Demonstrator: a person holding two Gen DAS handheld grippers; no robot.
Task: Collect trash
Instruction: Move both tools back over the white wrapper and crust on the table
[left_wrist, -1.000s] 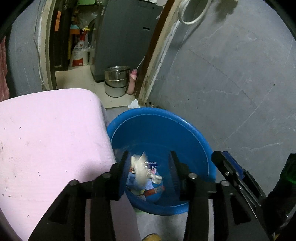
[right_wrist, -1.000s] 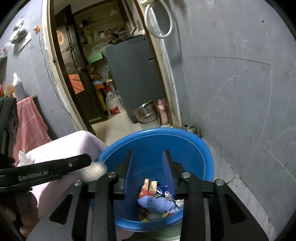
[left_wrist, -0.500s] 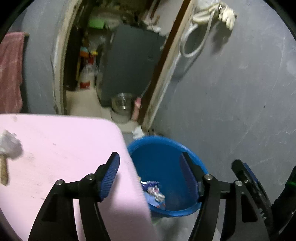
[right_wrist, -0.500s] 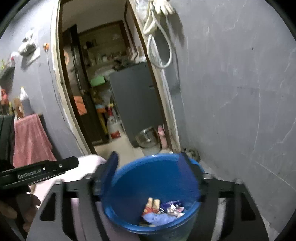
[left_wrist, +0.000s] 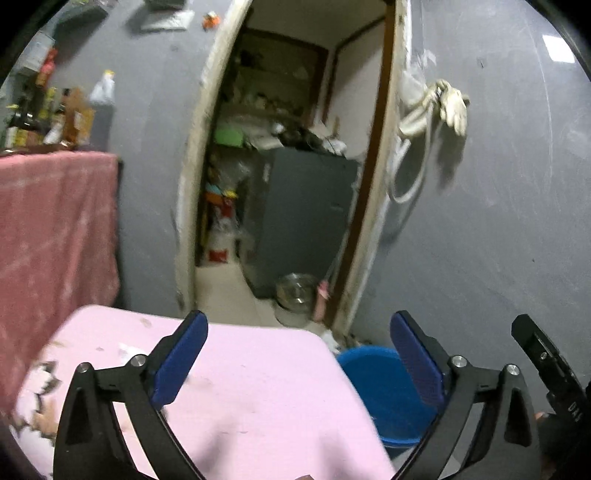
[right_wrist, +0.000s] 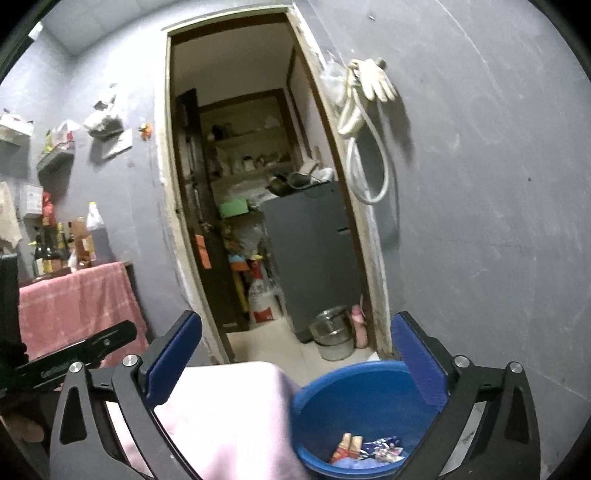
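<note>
With both jaws released and empty above the blue tub (right_wrist: 354, 402), next is reaching left for scraps (left_wrist: 40, 402) on the pink desk (left_wrist: 258, 387).

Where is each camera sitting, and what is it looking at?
Left wrist: sits on the left tongs, facing the doorway over the pink table; its open blue fingers and the right tongs' edge show.
Right wrist: sits on the right tongs, above the blue tub of wrappers; left tongs at left.
Both share tub, table, doorway.
</note>
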